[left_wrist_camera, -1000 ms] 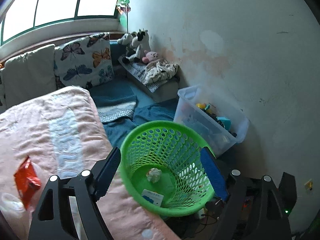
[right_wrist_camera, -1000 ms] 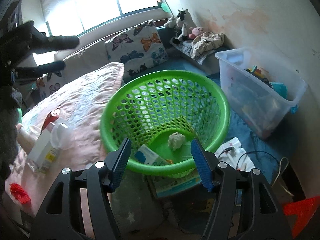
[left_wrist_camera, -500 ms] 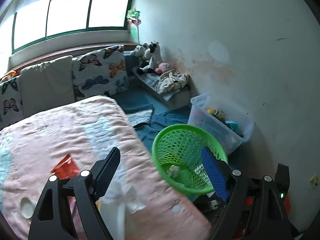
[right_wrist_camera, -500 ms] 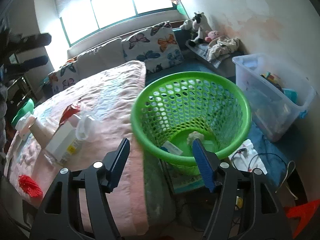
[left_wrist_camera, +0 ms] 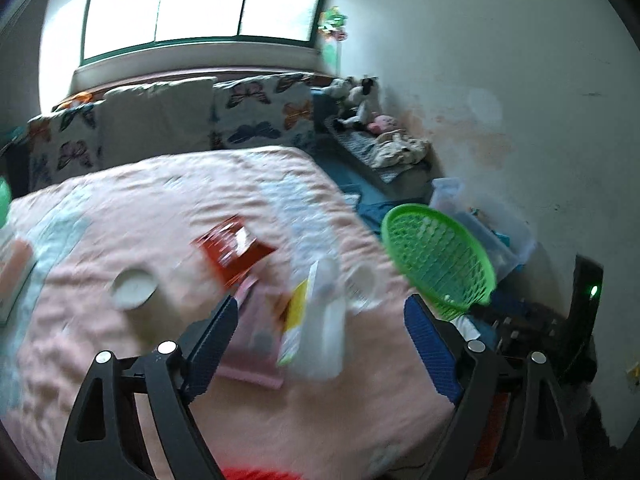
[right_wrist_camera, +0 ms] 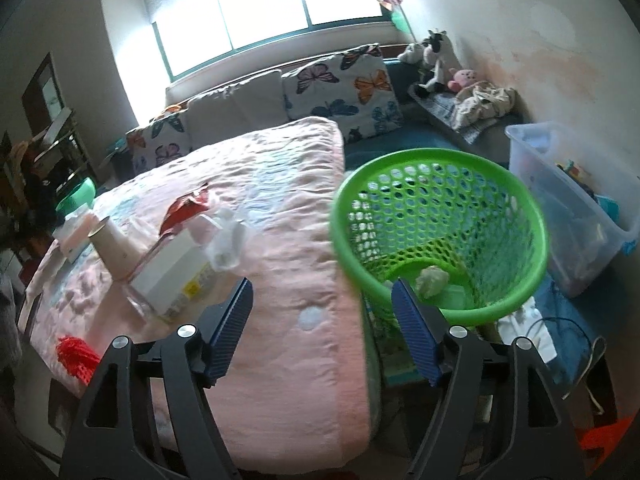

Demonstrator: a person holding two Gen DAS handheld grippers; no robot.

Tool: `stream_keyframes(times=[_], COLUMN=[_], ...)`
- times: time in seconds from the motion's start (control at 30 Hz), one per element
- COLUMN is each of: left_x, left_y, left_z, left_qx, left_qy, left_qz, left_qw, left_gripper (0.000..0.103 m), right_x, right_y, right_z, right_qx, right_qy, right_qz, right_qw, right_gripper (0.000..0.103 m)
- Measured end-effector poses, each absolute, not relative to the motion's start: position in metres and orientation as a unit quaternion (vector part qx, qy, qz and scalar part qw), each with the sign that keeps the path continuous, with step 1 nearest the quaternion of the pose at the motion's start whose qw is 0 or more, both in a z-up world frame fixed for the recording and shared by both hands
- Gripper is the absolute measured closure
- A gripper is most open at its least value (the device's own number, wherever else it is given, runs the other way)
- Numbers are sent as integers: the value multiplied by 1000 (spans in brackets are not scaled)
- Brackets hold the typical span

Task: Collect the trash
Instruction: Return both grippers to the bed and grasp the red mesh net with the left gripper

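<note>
A green mesh basket [right_wrist_camera: 440, 232] stands on the floor beside a pink-quilted bed [right_wrist_camera: 280, 264], with a crumpled wad [right_wrist_camera: 432, 280] and a small box in it. On the quilt lie a white carton [left_wrist_camera: 316, 316], a red wrapper [left_wrist_camera: 234, 248], a paper cup [left_wrist_camera: 132, 290] and a clear plastic cup [left_wrist_camera: 362, 284]. My left gripper [left_wrist_camera: 320, 344] hangs over the quilt, its jaws opening with nothing gripped, the carton just ahead. My right gripper [right_wrist_camera: 324, 328] hovers at the bed's edge near the basket [left_wrist_camera: 436, 264], jaws opening and empty. A red mesh scrap [right_wrist_camera: 76, 356] lies at the left.
A clear storage bin [right_wrist_camera: 568, 208] with toys stands by the wall right of the basket. Butterfly pillows [right_wrist_camera: 344, 88] and stuffed toys [right_wrist_camera: 434, 60] line the far side under the window. Cables and papers [right_wrist_camera: 532, 328] lie on the floor below the basket.
The left gripper swung left from above the basket to over the quilt's litter. The right gripper drifted left too, so the basket now sits at its right, and both jaws widened.
</note>
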State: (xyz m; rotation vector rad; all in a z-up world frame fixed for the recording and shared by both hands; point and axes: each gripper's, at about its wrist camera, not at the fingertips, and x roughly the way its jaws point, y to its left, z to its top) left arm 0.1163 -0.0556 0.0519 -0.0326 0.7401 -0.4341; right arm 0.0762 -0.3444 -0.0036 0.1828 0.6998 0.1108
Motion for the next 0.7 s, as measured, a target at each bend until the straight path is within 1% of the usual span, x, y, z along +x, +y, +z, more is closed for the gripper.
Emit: stream_keyframes(times=[0.23, 0.4, 0.7], left_x=[80, 64, 52], left_y=[-7, 21, 35], left_z=[23, -6, -45], left_qx=[-26, -54, -74], left_qy=[372, 402, 437], left_qz=[-164, -141, -115], left_qw=[913, 903, 889], left_gripper=[15, 15, 14], right_x=[78, 80, 83], right_y=[-323, -310, -286], right_z=[-1, -3, -6], right_qx=[83, 77, 62], right_qy=[342, 347, 357], right_qz=[76, 89, 112], right_qw=[933, 930, 925], right_gripper=[26, 24, 24])
